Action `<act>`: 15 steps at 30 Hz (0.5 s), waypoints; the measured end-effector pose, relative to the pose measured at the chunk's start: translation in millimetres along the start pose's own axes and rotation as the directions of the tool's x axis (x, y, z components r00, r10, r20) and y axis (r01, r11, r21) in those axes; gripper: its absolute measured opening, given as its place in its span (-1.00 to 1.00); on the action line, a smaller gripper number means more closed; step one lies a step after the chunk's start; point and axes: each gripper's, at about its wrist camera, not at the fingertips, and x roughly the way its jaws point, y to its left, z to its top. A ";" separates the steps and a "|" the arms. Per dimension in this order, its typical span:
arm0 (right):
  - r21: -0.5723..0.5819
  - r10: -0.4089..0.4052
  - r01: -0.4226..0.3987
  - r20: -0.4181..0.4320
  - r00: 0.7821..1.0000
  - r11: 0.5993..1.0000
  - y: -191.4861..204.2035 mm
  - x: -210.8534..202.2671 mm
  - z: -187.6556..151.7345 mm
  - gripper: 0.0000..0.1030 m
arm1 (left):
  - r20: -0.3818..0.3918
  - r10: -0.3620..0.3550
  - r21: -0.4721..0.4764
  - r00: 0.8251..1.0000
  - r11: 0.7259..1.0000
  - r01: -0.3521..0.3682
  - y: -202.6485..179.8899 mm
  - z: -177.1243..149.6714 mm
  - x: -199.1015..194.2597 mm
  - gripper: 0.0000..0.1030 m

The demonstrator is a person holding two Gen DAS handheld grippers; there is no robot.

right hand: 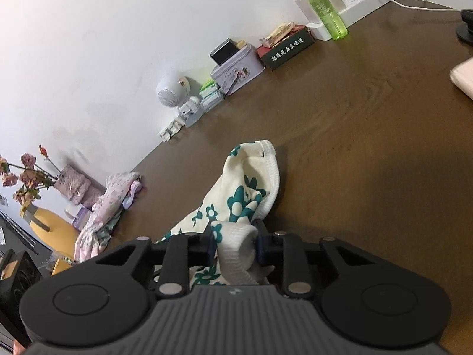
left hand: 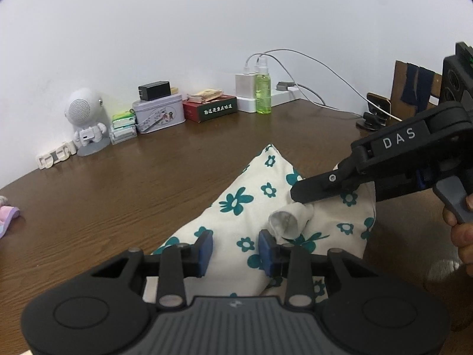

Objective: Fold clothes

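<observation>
Risk: right gripper [right hand: 235,244] pinches only the ribbed white cuff [right hand: 238,247] of the floral garment [left hand: 251,216]. A hard pull could slip the cuff out, or drag the whole piece across the counter [left hand: 147,183] and undo the lay. Bunched cloth at 12 o'clock of the right fingers may crease into the fold.

Right fingers: closed down onto the cuff, cloth filling the gap.

Left gripper [left hand: 235,251]: fingers parted, blue pads clear, holding nothing; it sits over the garment's near part.

Garment lies on the counter, running from the left fingers toward 12–1 o'clock. The cuff's open end sits just beside the left gripper's right pad, at about 1 o'clock.
</observation>
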 end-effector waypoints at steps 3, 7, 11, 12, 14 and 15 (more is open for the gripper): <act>0.020 0.019 -0.019 0.011 1.000 1.000 -5.4 1.6 1.9 -0.48 | 0.000 -0.010 -0.002 1.000 1.000 0.010 2.5 -0.4 -1.0 -0.38; 0.050 0.026 -0.026 0.011 1.000 0.998 -10.7 0.2 -1.0 -0.39 | 0.001 -0.034 -0.024 0.999 0.999 0.034 8.3 -0.9 -1.3 -0.35; 0.037 0.018 -0.018 0.018 1.000 0.999 -10.1 -2.0 -3.5 -0.38 | 0.003 -0.049 -0.036 0.999 0.998 0.049 11.4 -1.5 -2.5 -0.34; 0.034 0.018 -0.019 0.019 1.000 0.999 -10.3 -1.8 -3.9 -0.38 | 0.003 -0.050 -0.037 0.999 0.998 0.050 11.6 -1.5 -2.6 -0.34; 0.030 0.020 -0.020 0.022 1.000 0.999 -10.5 -1.6 -4.7 -0.38 | 0.003 -0.048 -0.034 0.999 0.998 0.048 11.1 -1.5 -2.7 -0.34; 0.027 0.020 -0.021 0.023 1.000 0.999 -10.6 -1.4 -5.0 -0.39 | 0.002 -0.046 -0.030 0.999 0.998 0.046 10.3 -1.5 -2.7 -0.34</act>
